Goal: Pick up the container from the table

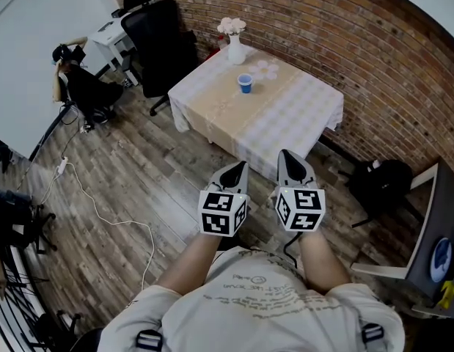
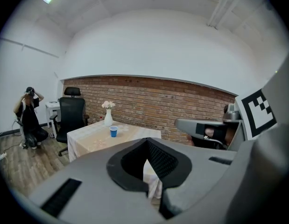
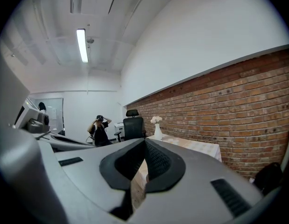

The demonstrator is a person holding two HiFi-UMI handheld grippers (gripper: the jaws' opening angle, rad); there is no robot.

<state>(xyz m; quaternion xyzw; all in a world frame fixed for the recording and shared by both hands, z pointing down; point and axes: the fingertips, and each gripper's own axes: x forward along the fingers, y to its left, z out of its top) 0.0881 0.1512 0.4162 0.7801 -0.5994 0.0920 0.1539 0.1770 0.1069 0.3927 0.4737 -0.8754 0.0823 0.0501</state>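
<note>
Left tool and right tool are held out side by side in front of the chest, over bare floor, well apart from the worktop. Left tool's jaws are seen together in its own view, with nothing between them. Right tool's jaws are likewise closed and empty. Closed jaws are judged a carry posture for the approach, since nothing is near enough to grasp. The cup, blue and upright, is set on the beige runner toward the worktop's far side, near the vase but apart from it. It is taken as the container to pick up. Both tools are pointed roughly at the worktop, and the cup is framed just left of centre in the left gripper view, so that tool is judged the likelier one for the grasp. The task is read as barely begun: the gap must be closed and the jaws opened first. A chair is parked at the far left corner, clear of the path.
</note>
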